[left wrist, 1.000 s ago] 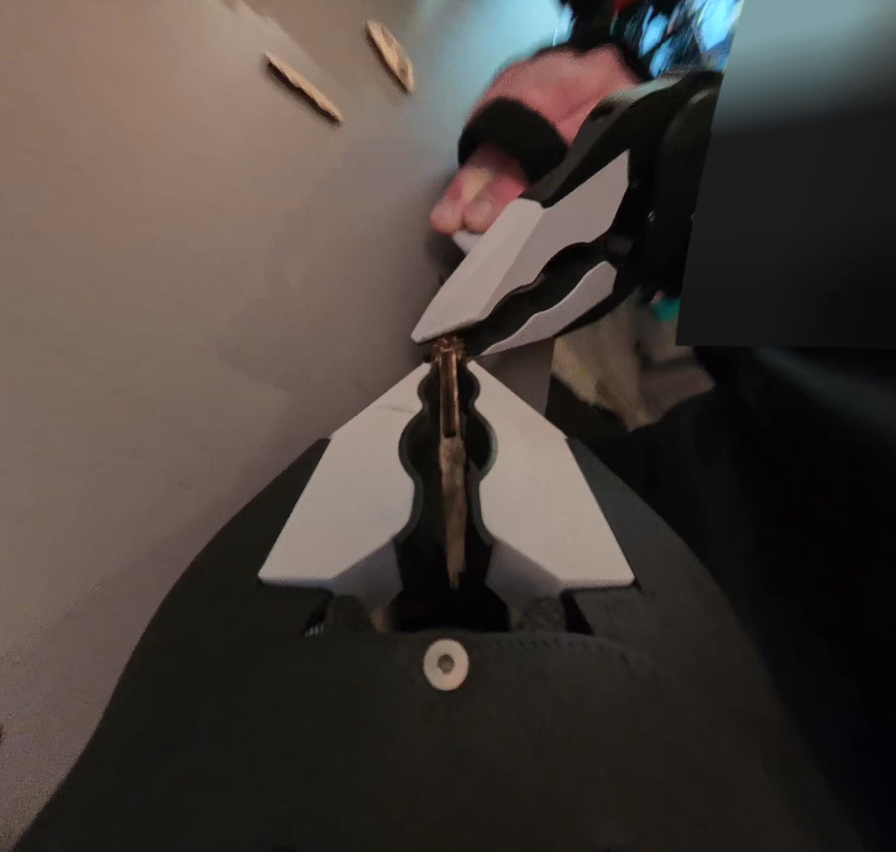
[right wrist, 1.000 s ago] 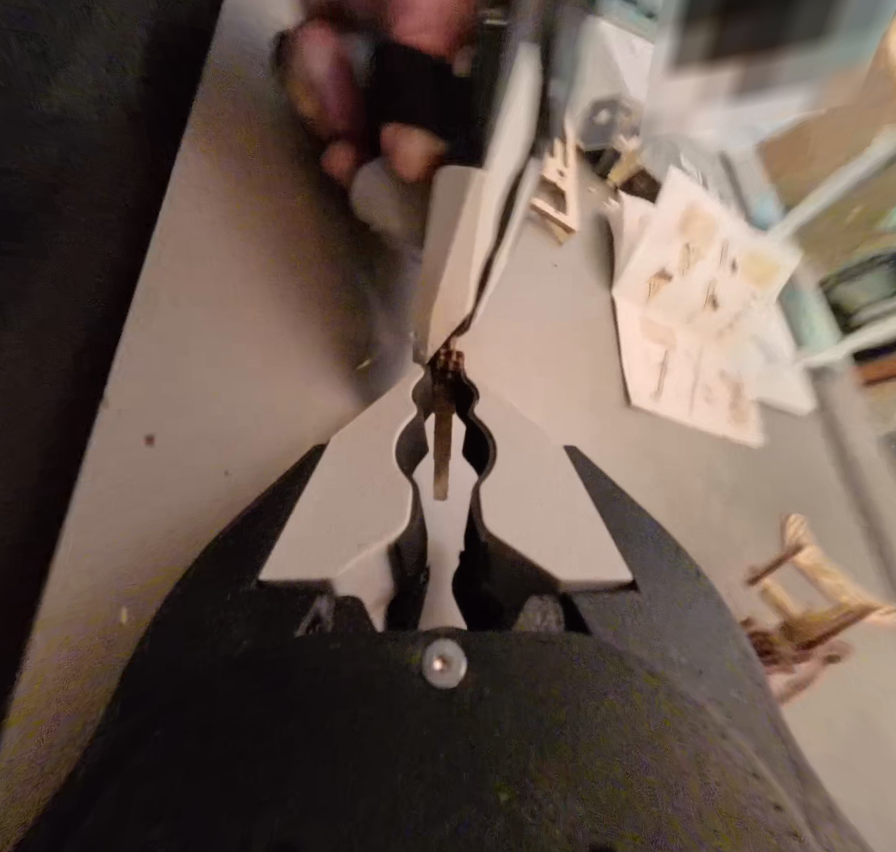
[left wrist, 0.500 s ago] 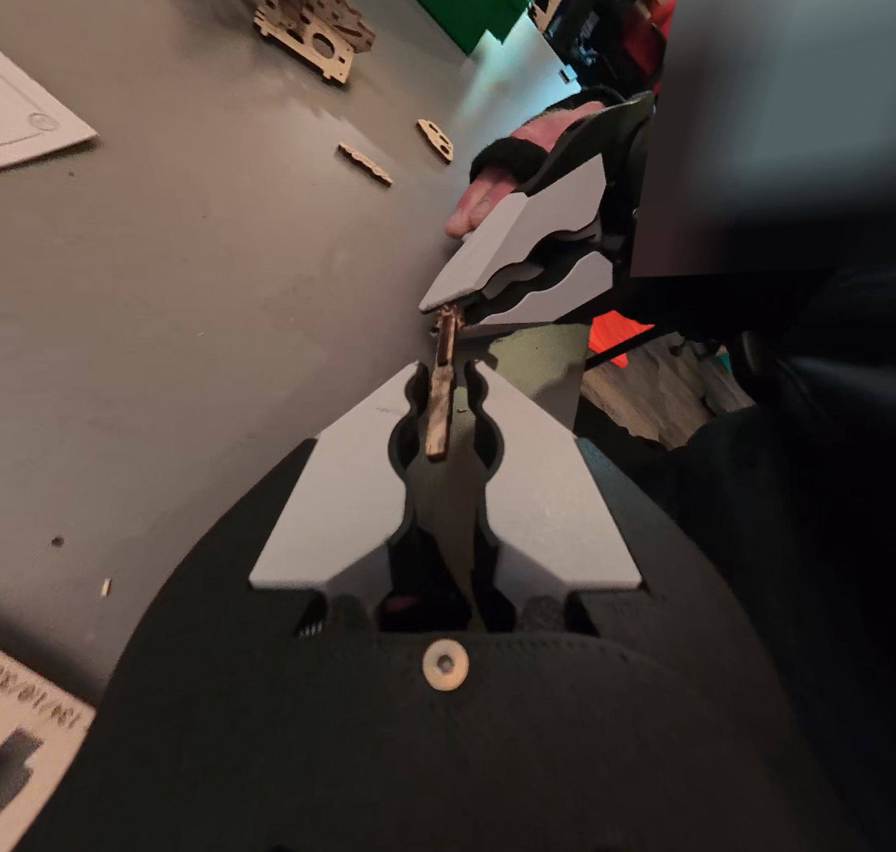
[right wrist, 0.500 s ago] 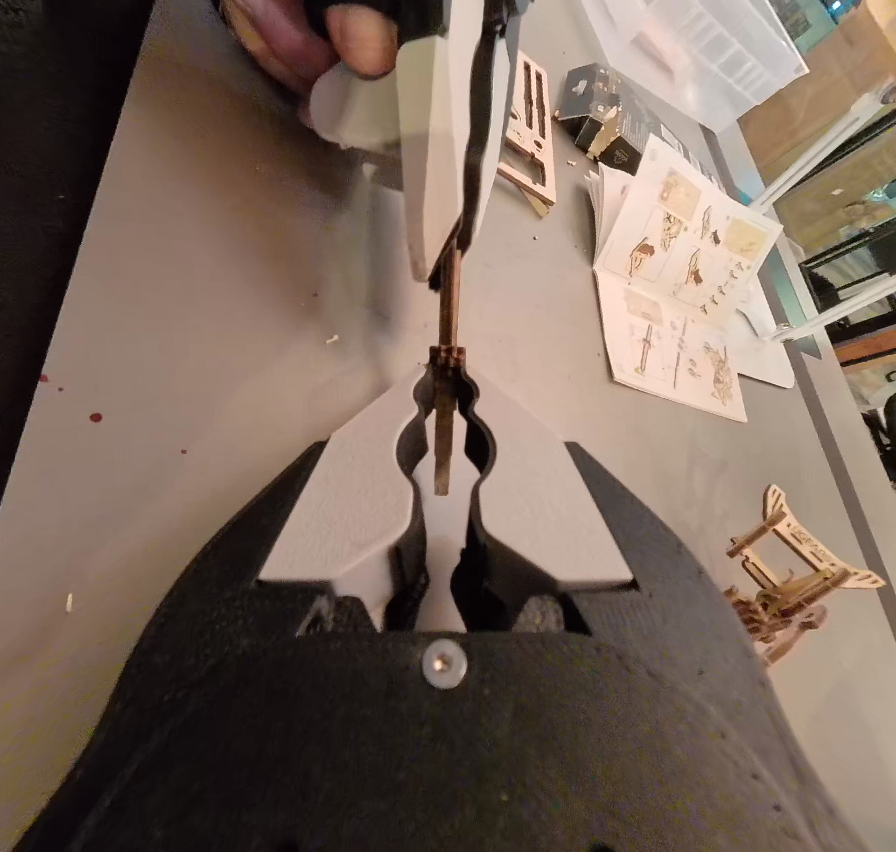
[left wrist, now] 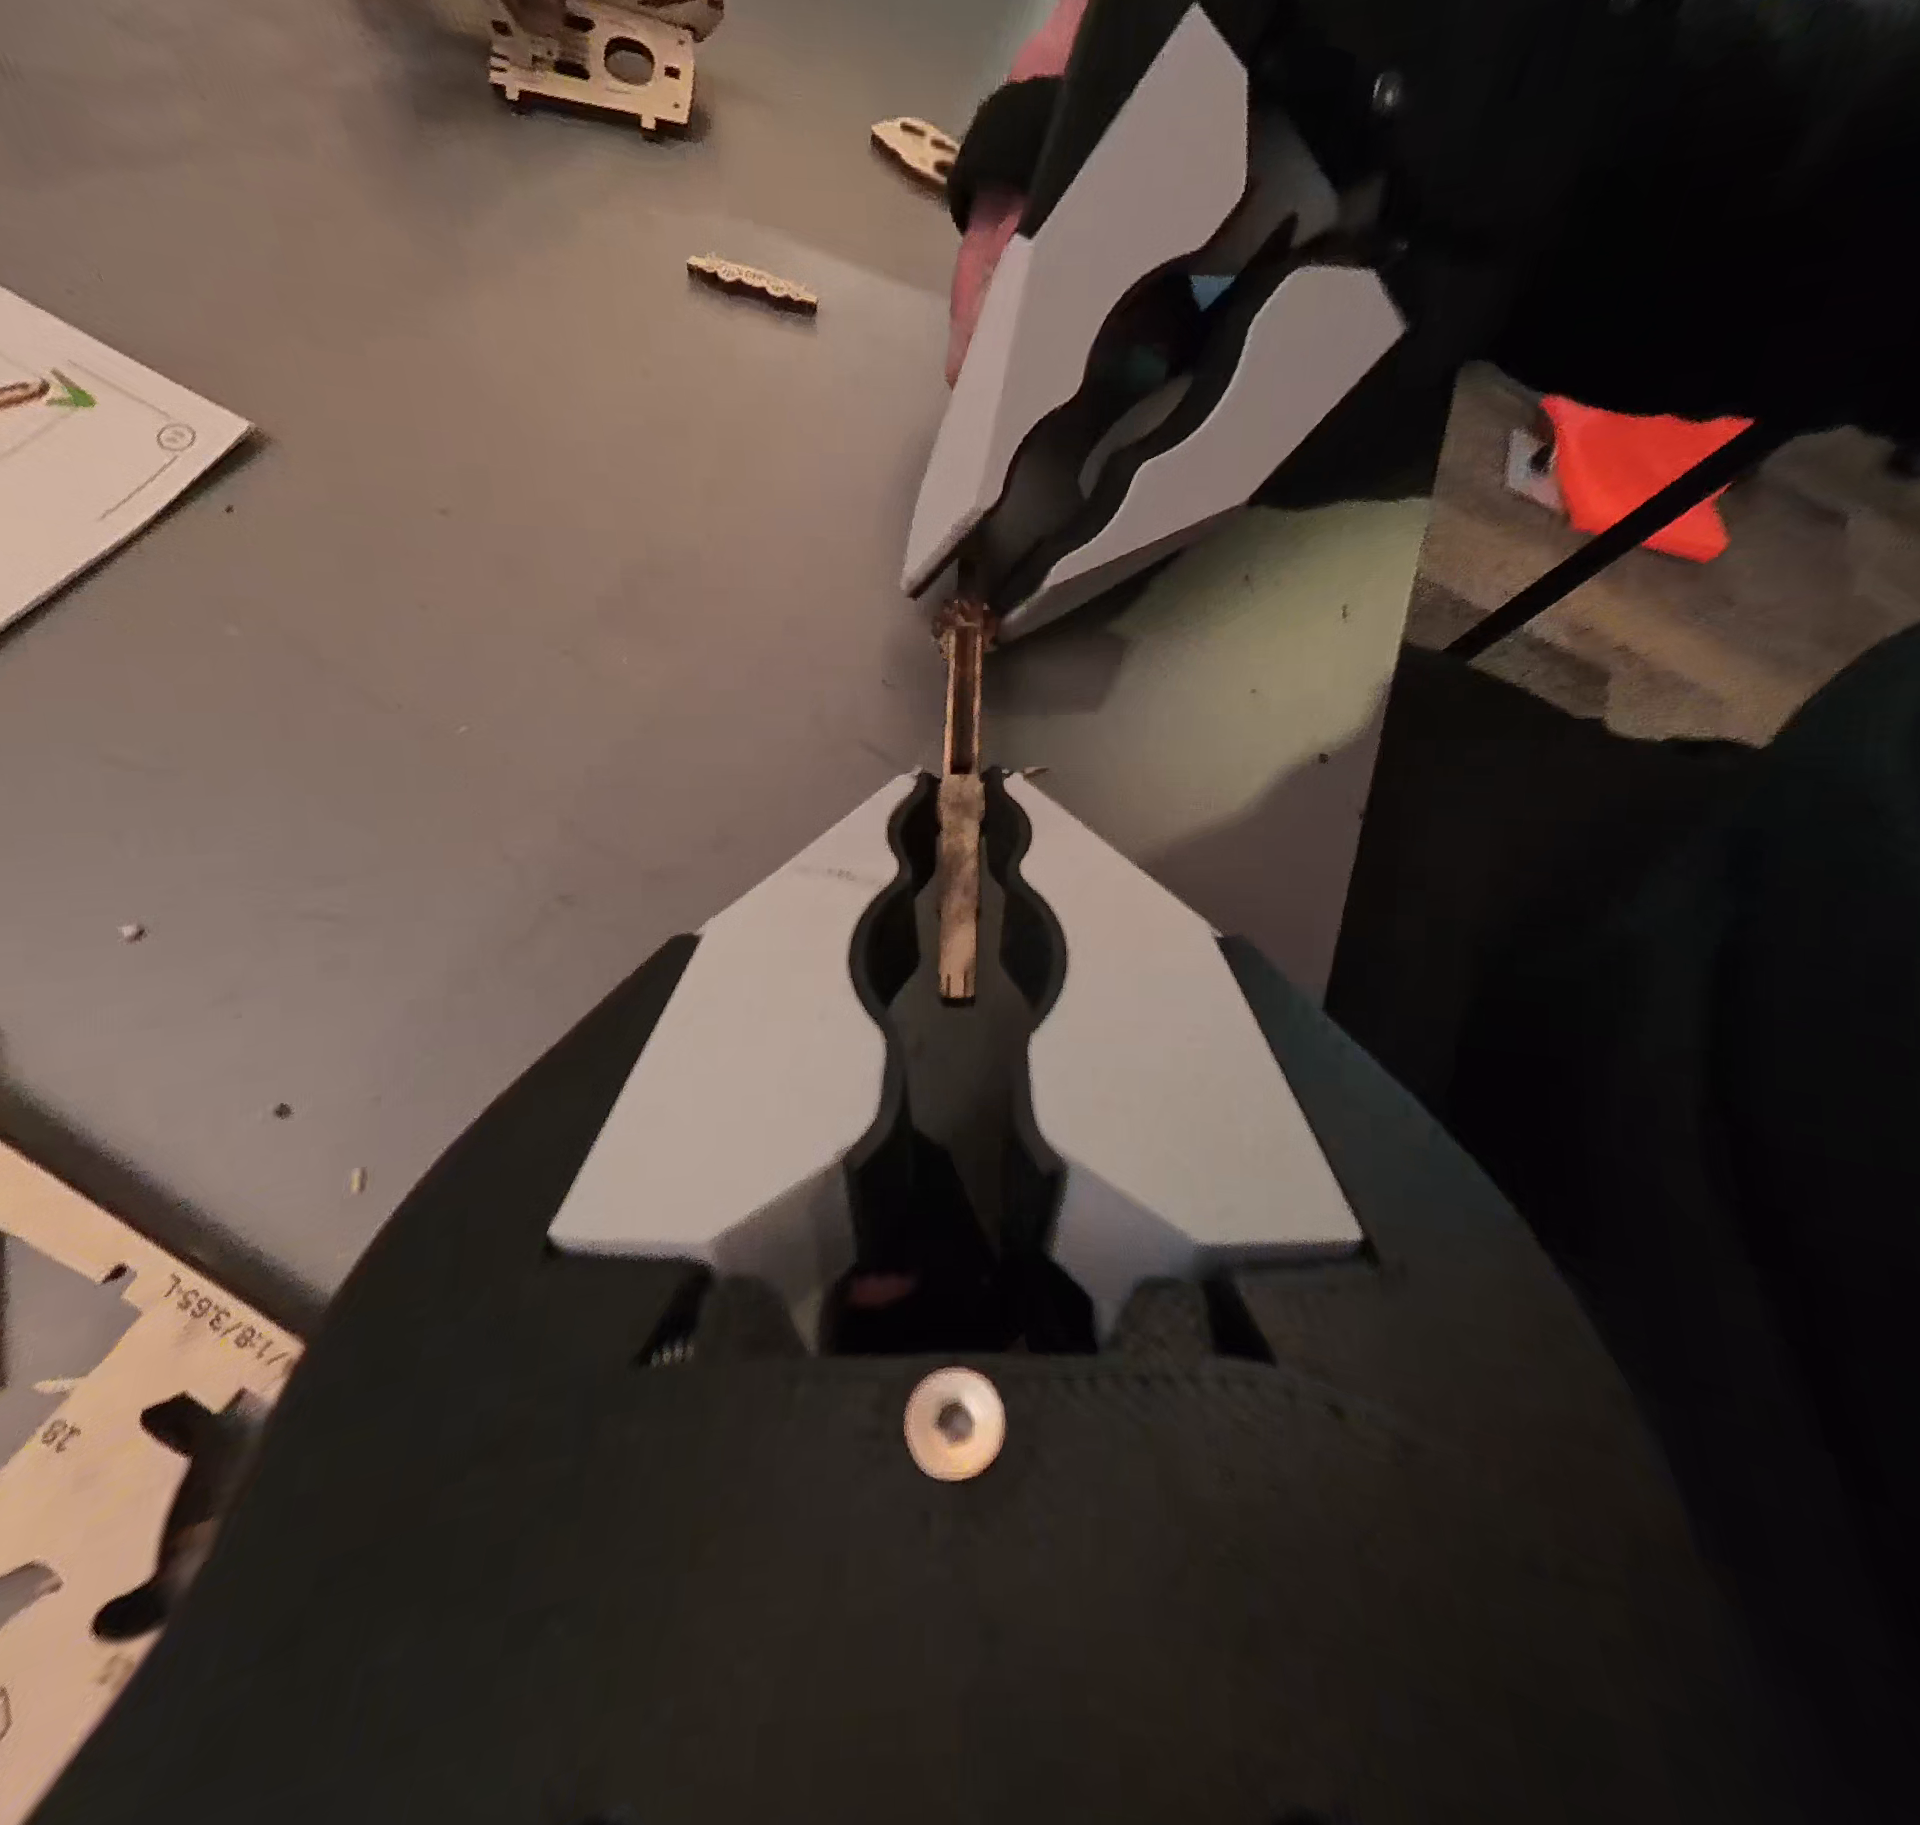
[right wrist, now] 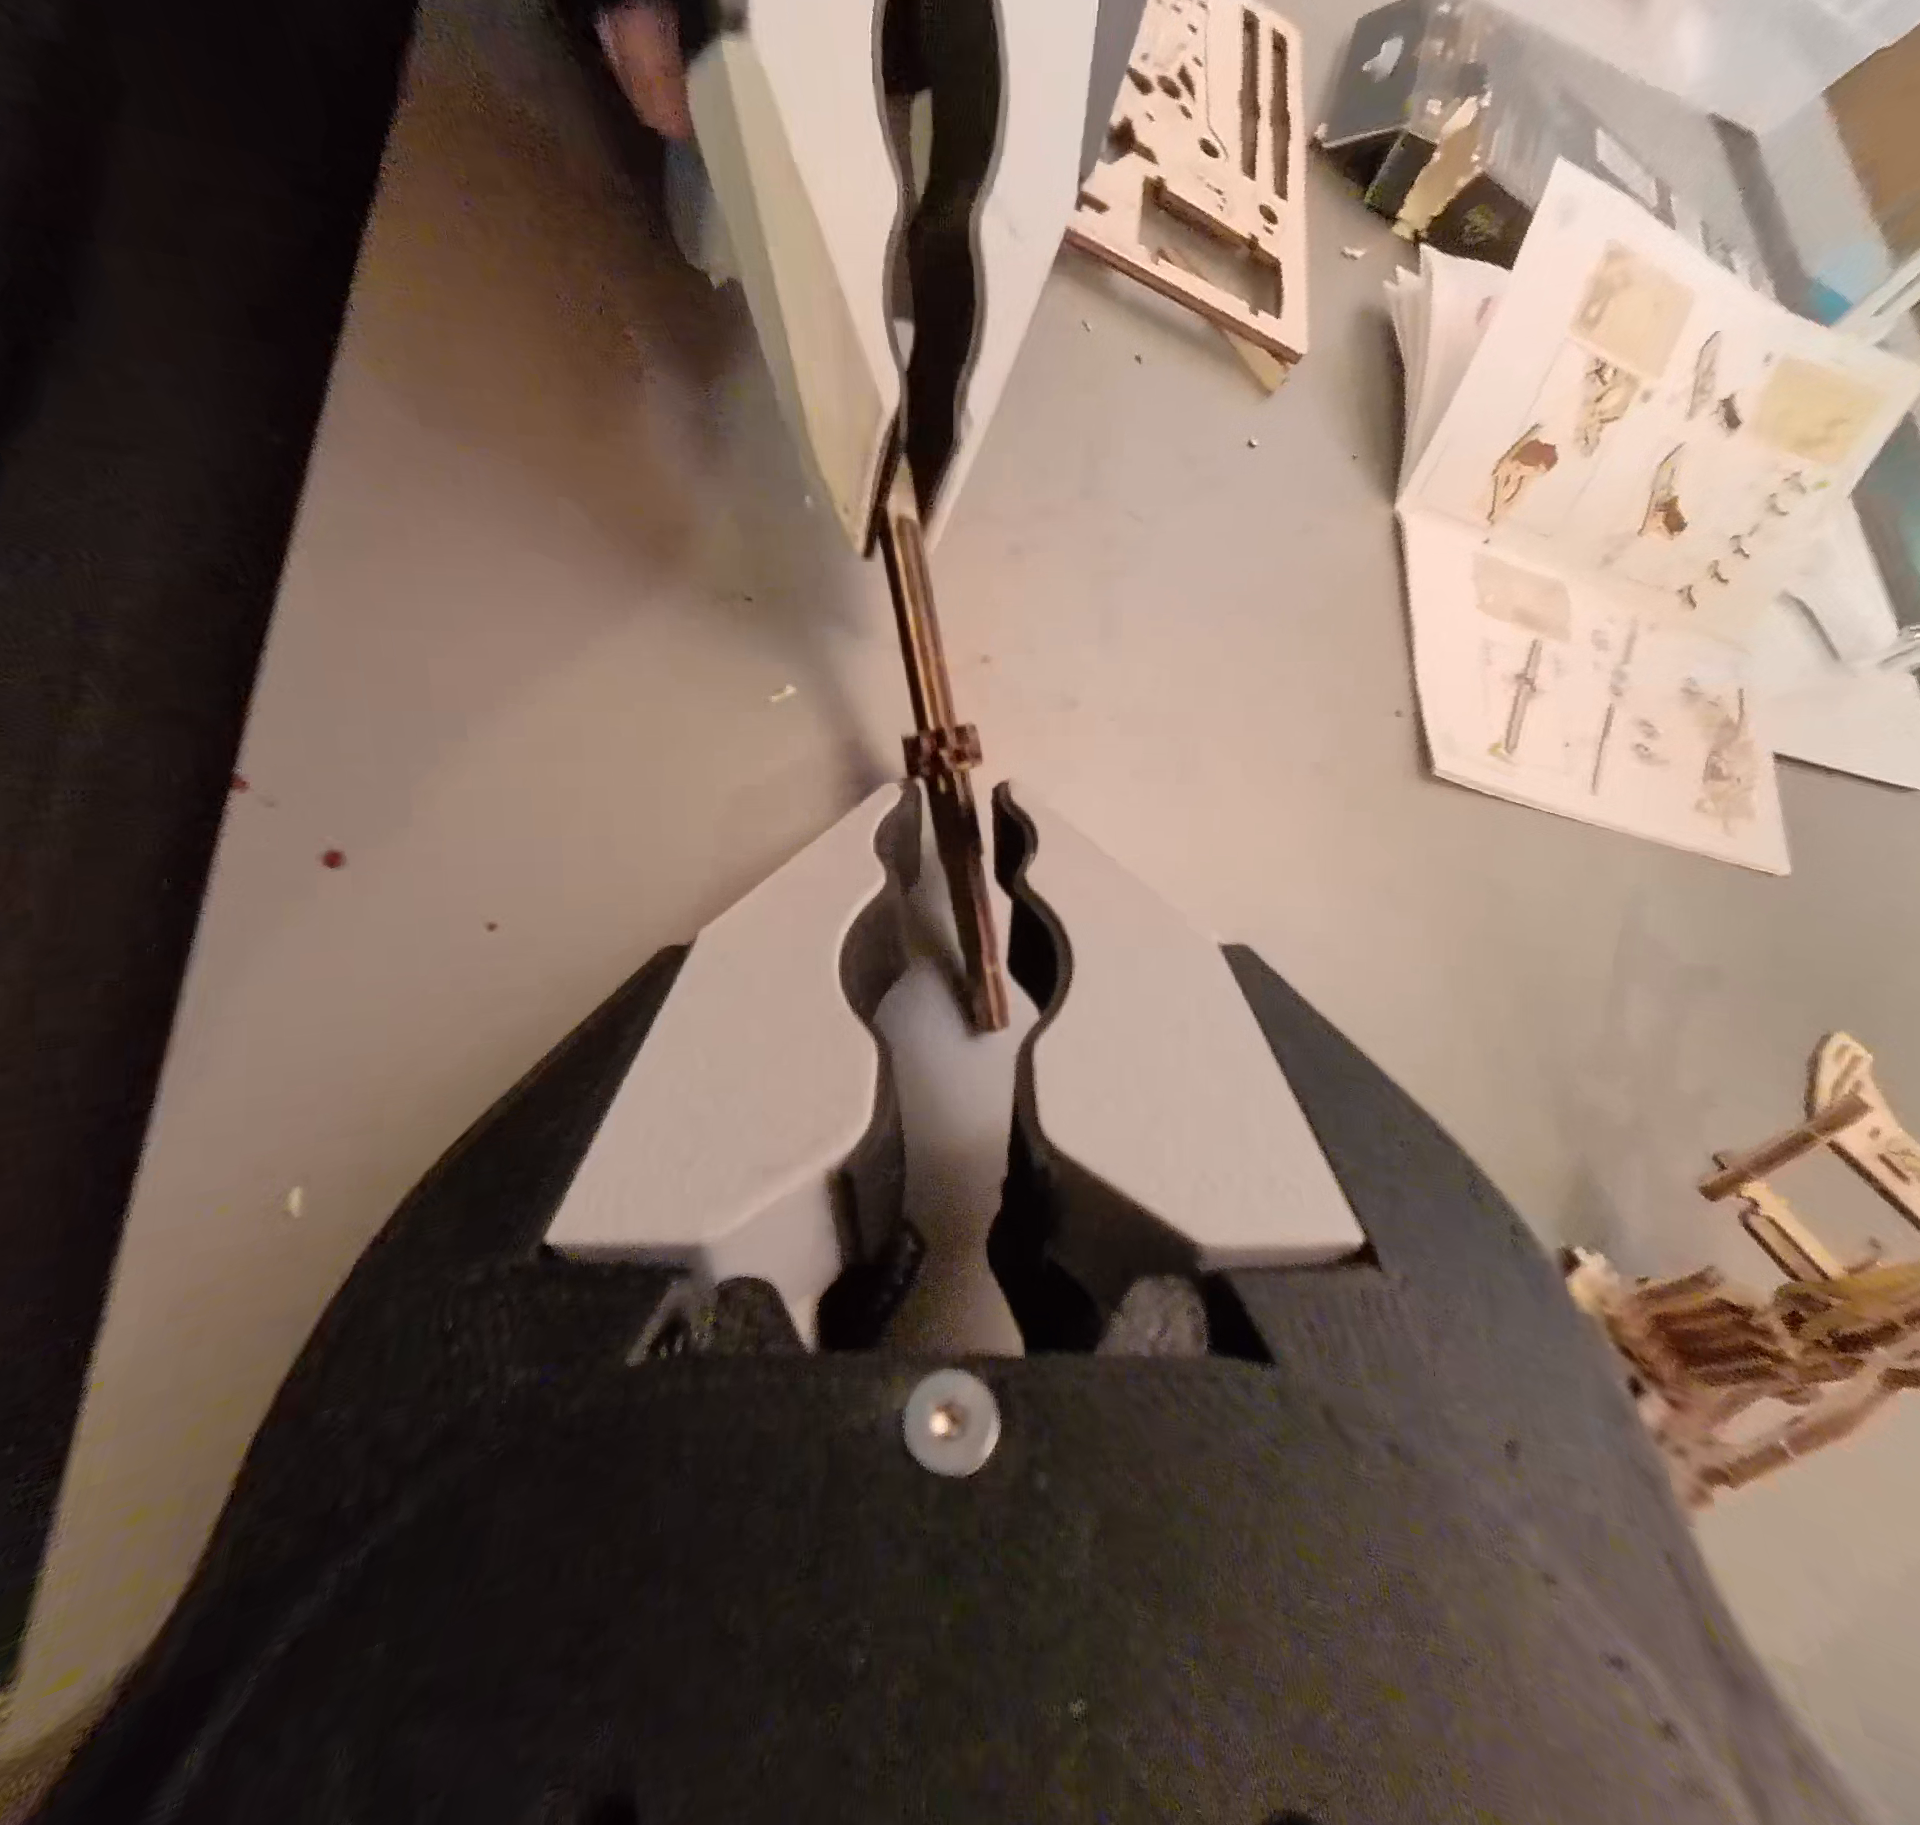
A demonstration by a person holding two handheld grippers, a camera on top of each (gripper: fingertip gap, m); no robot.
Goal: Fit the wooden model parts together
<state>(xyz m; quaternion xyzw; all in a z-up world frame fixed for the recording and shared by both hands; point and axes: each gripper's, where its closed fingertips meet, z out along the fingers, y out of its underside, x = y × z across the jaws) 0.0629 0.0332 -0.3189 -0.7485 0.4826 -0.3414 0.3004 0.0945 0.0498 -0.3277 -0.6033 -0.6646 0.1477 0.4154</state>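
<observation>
A thin wooden stick spans between my two grippers above the grey table. My left gripper is shut on its near end. My right gripper closes on its far end. In the right wrist view the stick runs slightly tilted from my right gripper up to the left gripper. A small toothed wooden wheel sits on the stick just off the right gripper's tips. A hand shows behind the right gripper.
A half-built wooden model, two loose wooden parts, an instruction sheet and a punched plywood sheet lie on the table. The right wrist view shows an open booklet, a plywood sheet, a black box and another model.
The grippers have drawn apart from tip to tip. More of the stick now shows between them, and less of it lies inside the left jaws.
</observation>
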